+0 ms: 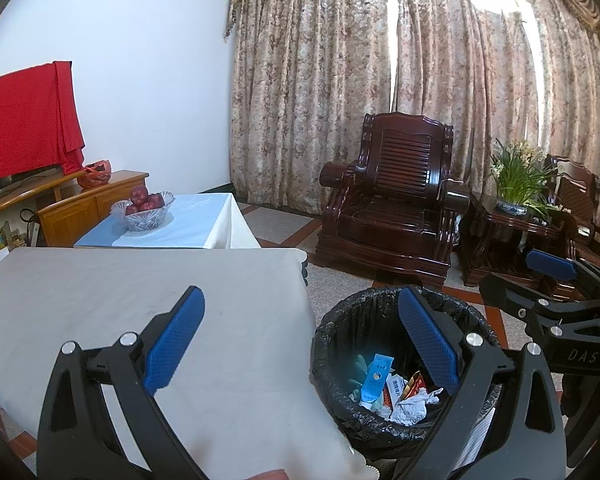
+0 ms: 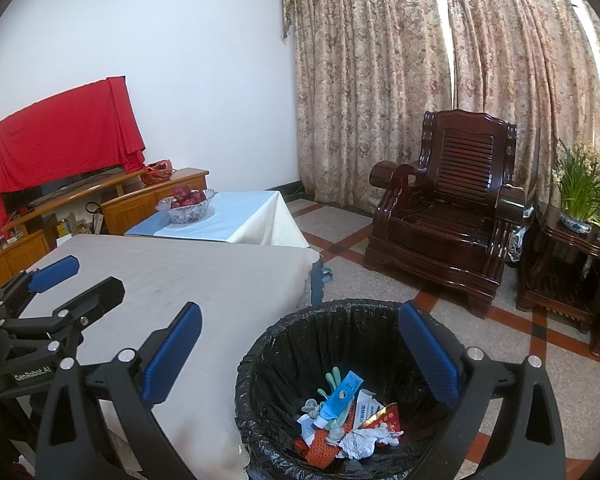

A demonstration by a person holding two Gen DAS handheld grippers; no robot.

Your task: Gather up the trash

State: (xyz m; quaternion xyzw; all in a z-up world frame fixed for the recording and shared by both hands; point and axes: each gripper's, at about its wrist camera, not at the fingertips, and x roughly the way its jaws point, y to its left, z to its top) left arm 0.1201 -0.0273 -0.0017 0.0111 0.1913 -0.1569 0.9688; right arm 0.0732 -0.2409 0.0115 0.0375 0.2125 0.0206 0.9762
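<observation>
Pale cloth-covered desk (image 2: 204,280) bare on top. Just right of the desk, black-lined trash bin (image 2: 284,344) standing on speckled floor (image 2: 480,340), red-banded. Beyond the desk, fruit bowl (image 2: 186,208) on a second desk (image 2: 240,220).

Black-lined bin (image 2: 284,344) beside the table holds mixed trash (image 2: 340,420)

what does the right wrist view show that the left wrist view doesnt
Only the right wrist view shows an orange mesh piece in the bin and slippers under the table corner. Only the left wrist view shows a second wooden chair behind the plant. Both share the lined trash bin, the blue tube box, crumpled paper, the fruit bowl and the armchair.
</observation>
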